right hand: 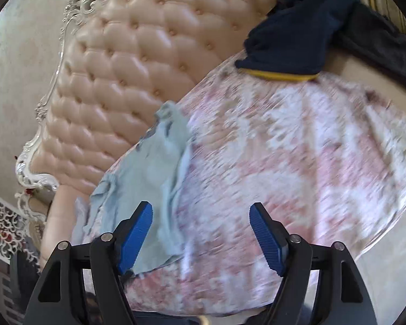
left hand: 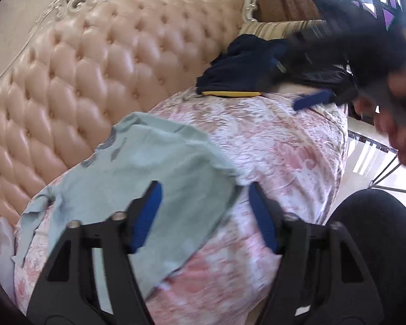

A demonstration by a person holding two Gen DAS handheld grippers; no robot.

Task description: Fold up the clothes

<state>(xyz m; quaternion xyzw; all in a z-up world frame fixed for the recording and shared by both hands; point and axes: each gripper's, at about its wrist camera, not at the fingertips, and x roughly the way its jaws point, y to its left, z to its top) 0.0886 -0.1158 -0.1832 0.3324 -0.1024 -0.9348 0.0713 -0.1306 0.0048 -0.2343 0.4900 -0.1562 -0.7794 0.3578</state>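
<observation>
A light teal garment lies spread and rumpled on the pink floral bedspread, near the tufted headboard. My left gripper hovers open over the garment's right edge, nothing between its blue pads. In the right wrist view the teal garment lies at left, and my right gripper is open above the bedspread just right of the cloth. A dark navy garment with a yellow hem is heaped at the far end of the bed; the same navy garment shows in the right wrist view.
The padded pink headboard with white carved trim runs along the left. A blurred hand and the right gripper's blue finger move at the right edge. A black round seat sits at lower right, with curtains and a window behind.
</observation>
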